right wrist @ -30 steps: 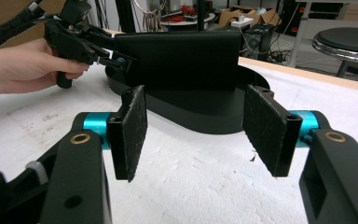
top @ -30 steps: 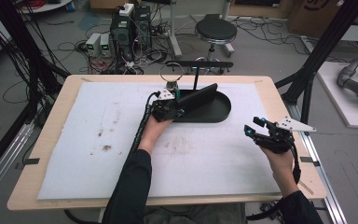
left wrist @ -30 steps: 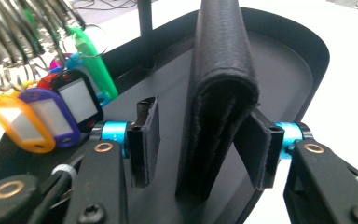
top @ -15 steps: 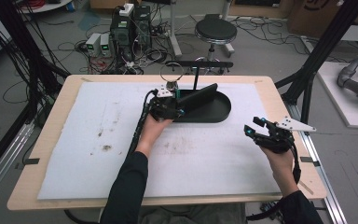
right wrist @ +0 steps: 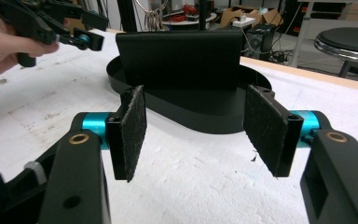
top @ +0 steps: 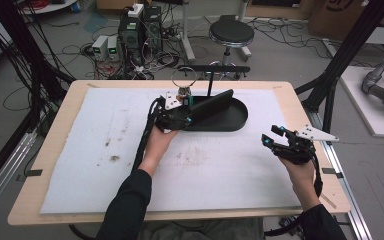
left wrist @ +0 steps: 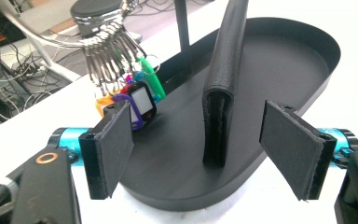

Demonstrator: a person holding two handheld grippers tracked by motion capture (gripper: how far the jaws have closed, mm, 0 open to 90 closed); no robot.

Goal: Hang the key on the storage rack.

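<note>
Wallet [left wrist: 223,88] stands on edge in black oval tray [left wrist: 303,60], between left gripper [left wrist: 200,140] jaws, spread wide, not touching. Keys [left wrist: 121,51] with coloured tags hang nearby. Right gripper [top: 276,141] wide, well apart over white mat [top: 220,165].

Black folded wallet [left wrist: 223,84] upright on edge inside black oval tray [left wrist: 303,56]; key bunch [left wrist: 126,88] hangs beside.

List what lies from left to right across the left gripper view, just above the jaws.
Bunch of keys with coloured tags → upright black wallet standing in the tray → far rim of the black oval tray.
</note>
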